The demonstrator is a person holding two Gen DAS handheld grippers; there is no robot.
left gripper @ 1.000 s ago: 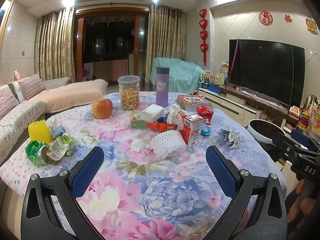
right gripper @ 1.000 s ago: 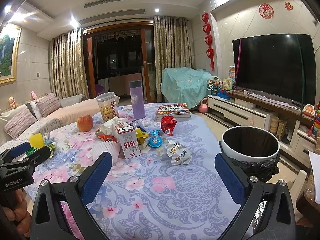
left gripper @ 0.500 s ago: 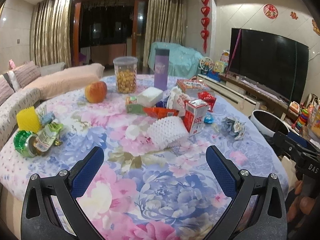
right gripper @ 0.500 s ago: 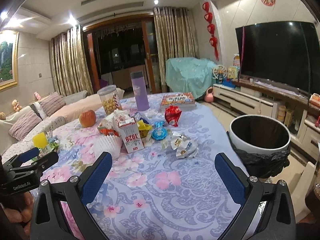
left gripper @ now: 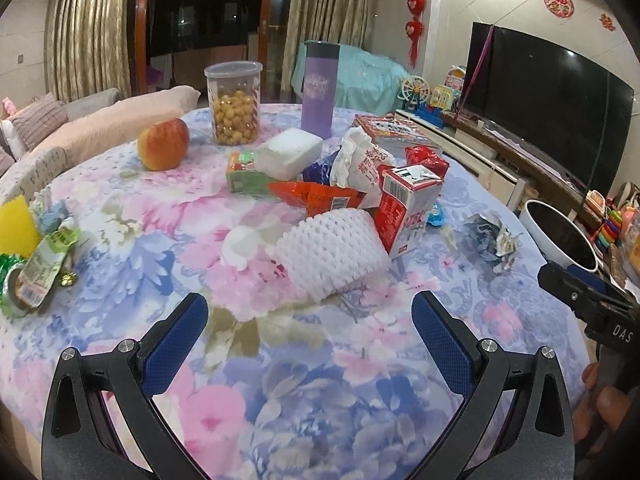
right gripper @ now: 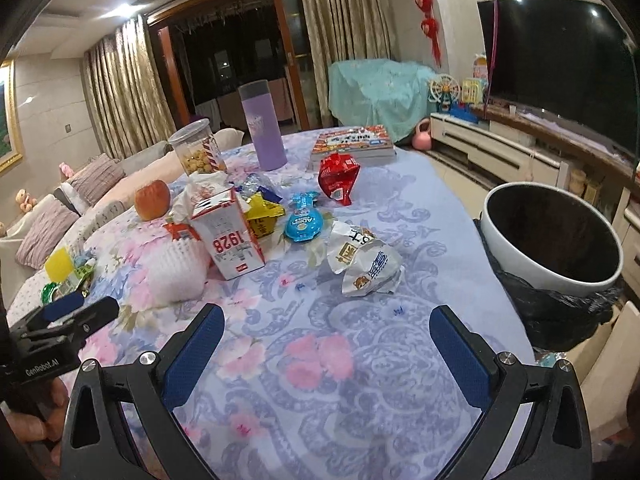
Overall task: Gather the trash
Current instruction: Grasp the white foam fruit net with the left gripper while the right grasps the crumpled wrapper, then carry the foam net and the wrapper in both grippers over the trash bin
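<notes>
Left wrist view: the left gripper (left gripper: 310,320) is held above the flowered tablecloth (left gripper: 304,392) with its blue-padded fingers spread wide apart and nothing between them. Just ahead of it a white foam net sleeve (left gripper: 332,250) is seen lying on the cloth, touching a red and white carton (left gripper: 406,210) that stands tilted behind it. An orange wrapper (left gripper: 320,196), a white crumpled bag (left gripper: 360,164) and a green box (left gripper: 244,172) are piled behind these. An apple (left gripper: 163,149), a jar of snacks (left gripper: 234,102) and a purple flask (left gripper: 318,88) are placed farther back.

In the right wrist view the right gripper (right gripper: 326,338) is likewise shown spread apart and holding nothing, over the cloth. A crumpled silver wrapper (right gripper: 366,262) is found just ahead of it, with a blue packet (right gripper: 304,224) and a red wrapper (right gripper: 338,178) beyond. A white bin (right gripper: 554,238) lined with a black bag is set beside the table edge, to the right.
</notes>
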